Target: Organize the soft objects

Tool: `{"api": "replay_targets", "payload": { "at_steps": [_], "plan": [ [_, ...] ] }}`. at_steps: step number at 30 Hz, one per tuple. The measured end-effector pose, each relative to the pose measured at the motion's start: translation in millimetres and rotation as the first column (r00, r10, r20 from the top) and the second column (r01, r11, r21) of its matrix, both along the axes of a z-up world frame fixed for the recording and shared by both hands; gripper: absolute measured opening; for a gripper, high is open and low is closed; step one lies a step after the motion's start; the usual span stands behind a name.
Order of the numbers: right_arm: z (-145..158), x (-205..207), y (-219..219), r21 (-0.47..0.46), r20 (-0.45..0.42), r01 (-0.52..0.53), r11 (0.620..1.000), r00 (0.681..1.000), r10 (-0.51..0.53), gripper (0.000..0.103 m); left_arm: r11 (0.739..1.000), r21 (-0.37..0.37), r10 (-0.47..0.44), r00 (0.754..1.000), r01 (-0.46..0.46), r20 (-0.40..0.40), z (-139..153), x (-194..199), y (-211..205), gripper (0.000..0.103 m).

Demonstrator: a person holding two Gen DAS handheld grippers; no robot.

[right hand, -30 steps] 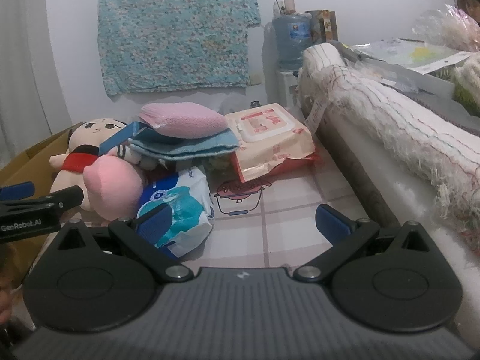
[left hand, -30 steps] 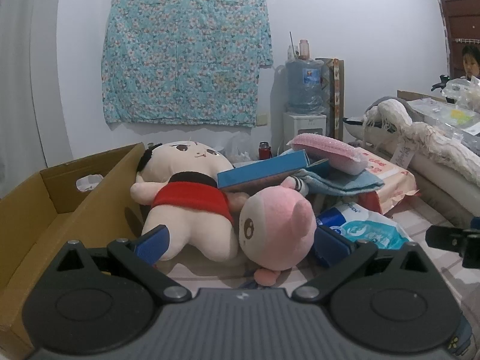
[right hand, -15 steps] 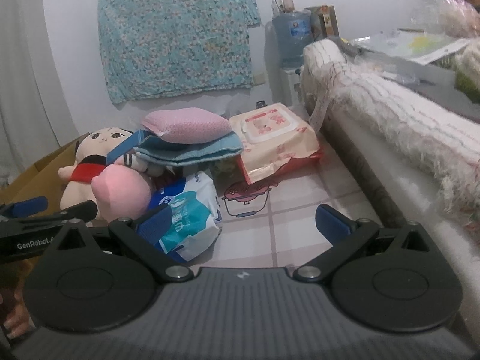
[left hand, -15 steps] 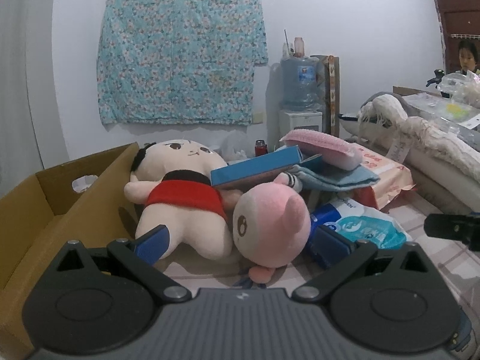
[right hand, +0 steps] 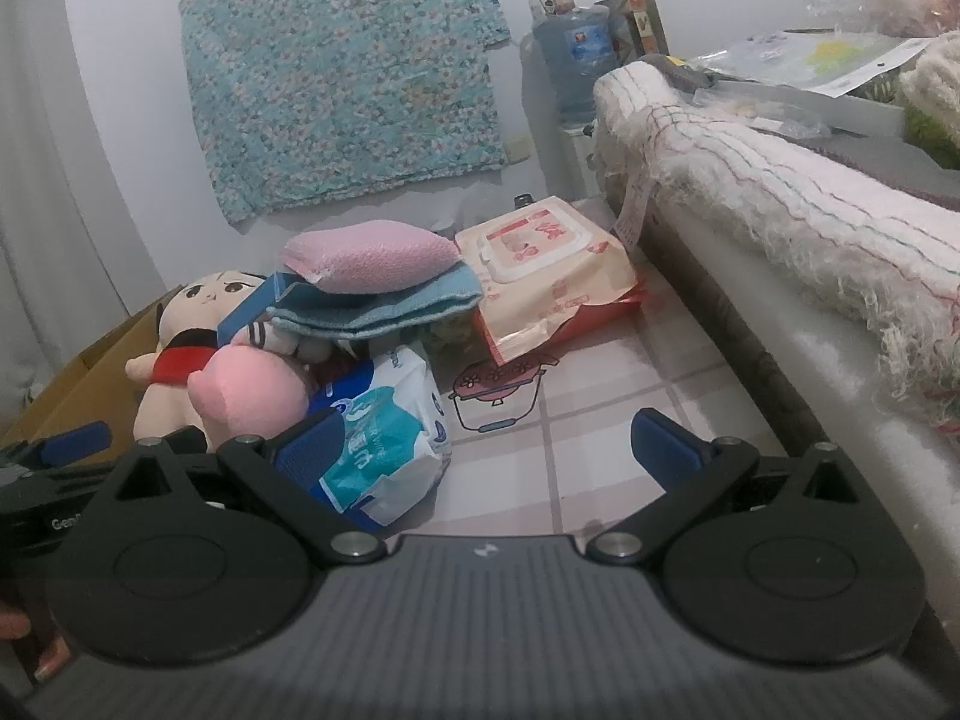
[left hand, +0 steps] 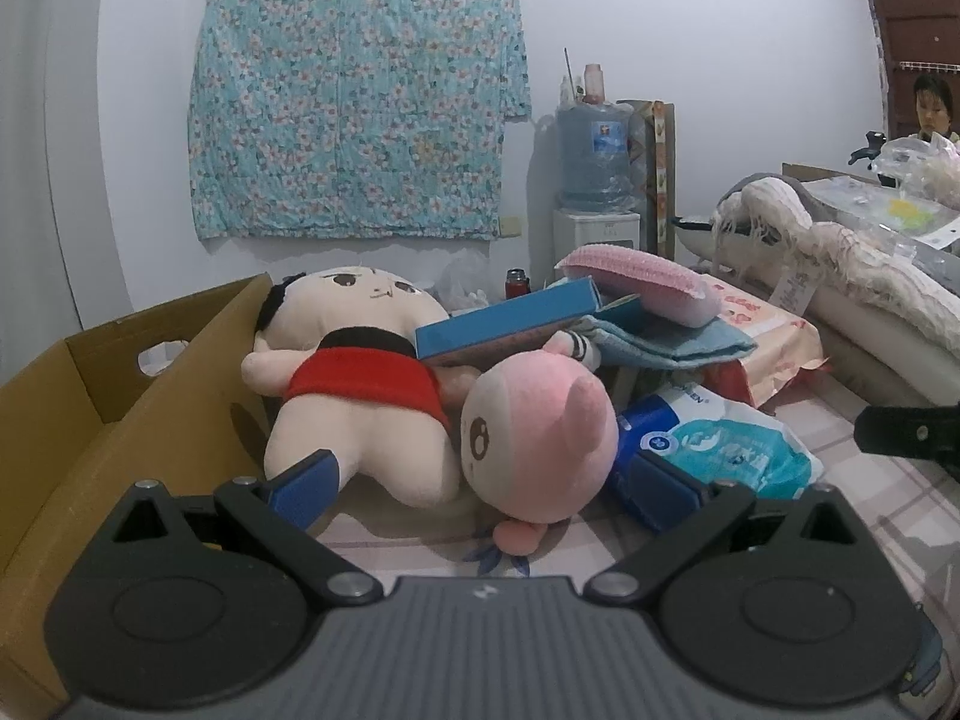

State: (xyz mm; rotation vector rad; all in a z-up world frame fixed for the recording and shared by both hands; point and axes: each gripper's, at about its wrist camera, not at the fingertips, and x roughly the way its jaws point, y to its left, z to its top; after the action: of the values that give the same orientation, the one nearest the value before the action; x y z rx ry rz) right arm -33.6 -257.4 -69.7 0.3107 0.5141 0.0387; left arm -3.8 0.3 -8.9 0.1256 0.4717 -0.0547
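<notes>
The left gripper (left hand: 480,483) has its blue fingers spread wide and holds nothing; between them, close ahead, lies the pink plush (left hand: 540,438) on the checked tablecloth (left hand: 840,528), its face turned toward the camera; just behind and touching it lies the doll in the red shirt (left hand: 360,384), on its back with its head away, leaning against the side of the open cardboard box (left hand: 120,396) on the left; right of the pink plush sits a blue-and-white tissue pack (left hand: 720,450). The right gripper (right hand: 483,450) is likewise spread and empty, over bare tablecloth, with the tissue pack beside its left finger (right hand: 312,450). Further back, a blue carton (left hand: 510,330) rests across the doll; on it lies a folded blue cloth (right hand: 384,309), and on that a pink sponge pad (right hand: 372,255); beside this stack a wet-wipes pack (right hand: 546,264) leans on something red. Along the right runs a fringed white blanket (right hand: 780,204) draped over a ledge; against the far wall stand a water dispenser bottle (left hand: 591,156) and a hanging floral cloth (left hand: 354,102); a person (left hand: 933,108) shows at the far right edge.
</notes>
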Motion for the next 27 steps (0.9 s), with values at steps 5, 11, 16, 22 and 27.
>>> {"api": "replay_targets", "payload": {
  "at_steps": [5,11,16,22,27],
  "plan": [
    [0.7,0.3,2.0,-0.011,0.002,-0.010,1.000,1.000,0.010,0.102,1.000,0.002,0.000,1.000,0.000,-0.003,-0.7,0.6,1.5,0.103],
    [1.2,0.2,1.5,-0.012,0.001,-0.015,1.000,1.000,0.015,0.102,1.000,0.005,-0.002,1.000,0.002,-0.002,-2.6,0.1,3.5,0.102],
    [1.5,0.2,-0.6,-0.008,0.000,-0.008,1.000,1.000,0.008,0.102,0.989,-0.110,-0.087,0.993,0.095,0.077,11.7,-15.6,11.1,0.101],
    [7.5,4.3,-15.6,0.038,0.023,0.022,0.999,0.999,-0.023,0.102,0.989,-0.096,-0.107,0.994,0.110,0.034,5.5,-9.7,8.1,0.101],
    [4.6,23.5,-11.2,0.095,0.000,-0.062,0.994,0.998,0.062,0.102,0.992,-0.114,-0.062,0.998,0.061,-0.008,-0.7,14.7,10.6,0.100]
  ]
}}
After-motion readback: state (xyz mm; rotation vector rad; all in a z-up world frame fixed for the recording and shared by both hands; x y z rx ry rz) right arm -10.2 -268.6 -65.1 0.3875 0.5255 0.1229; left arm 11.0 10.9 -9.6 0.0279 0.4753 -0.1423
